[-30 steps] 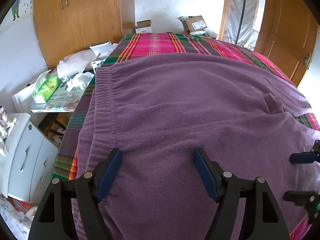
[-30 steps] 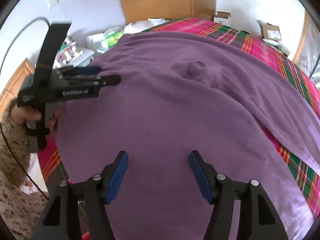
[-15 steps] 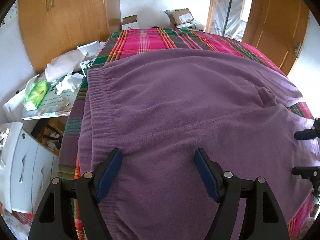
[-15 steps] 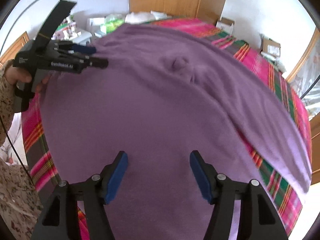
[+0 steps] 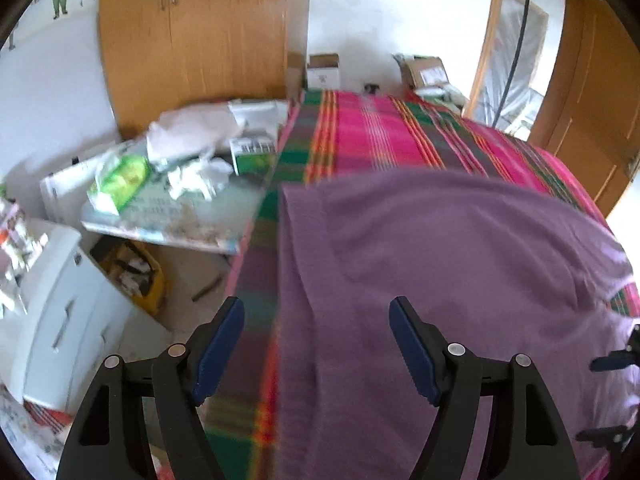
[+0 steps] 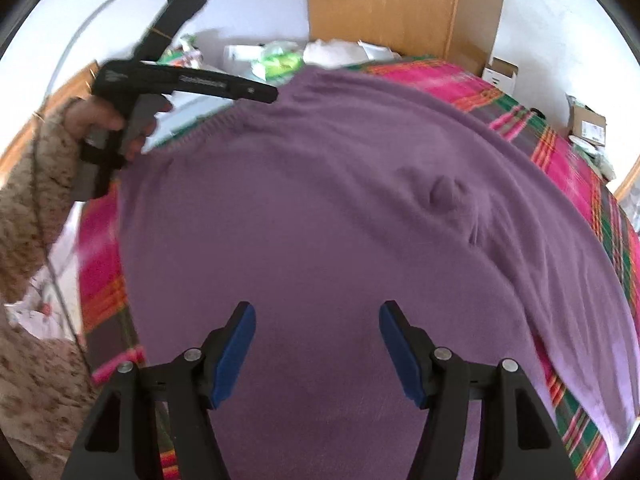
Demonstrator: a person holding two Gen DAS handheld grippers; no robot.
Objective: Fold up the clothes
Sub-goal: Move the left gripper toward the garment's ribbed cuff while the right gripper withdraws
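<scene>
A purple fleece garment (image 5: 440, 264) lies spread flat on the plaid bedspread (image 5: 384, 140). My left gripper (image 5: 316, 340) hovers open above the garment's left edge, one finger over the bedspread and the other over the fabric, with nothing between them. In the right wrist view the left gripper (image 6: 269, 94) is side-on in a person's hand (image 6: 116, 120), its tip at the garment's ribbed far-left corner. My right gripper (image 6: 315, 342) stands open just above the middle of the garment (image 6: 320, 220), empty. A small raised pucker (image 6: 444, 194) sits in the fabric. The right gripper (image 5: 592, 400) shows at the left view's right rim.
Beside the bed's left side stands a low table (image 5: 168, 216) piled with papers, tissues and green packets. A white drawer unit (image 5: 60, 320) is nearer. A wooden wardrobe (image 5: 192, 40), cardboard boxes (image 5: 324, 68) and a door (image 5: 588, 92) line the far wall.
My left gripper has moved left and up, from over the garment's middle to its left edge by the bed's side. The right wrist view has rolled; the right gripper stays over the garment.
</scene>
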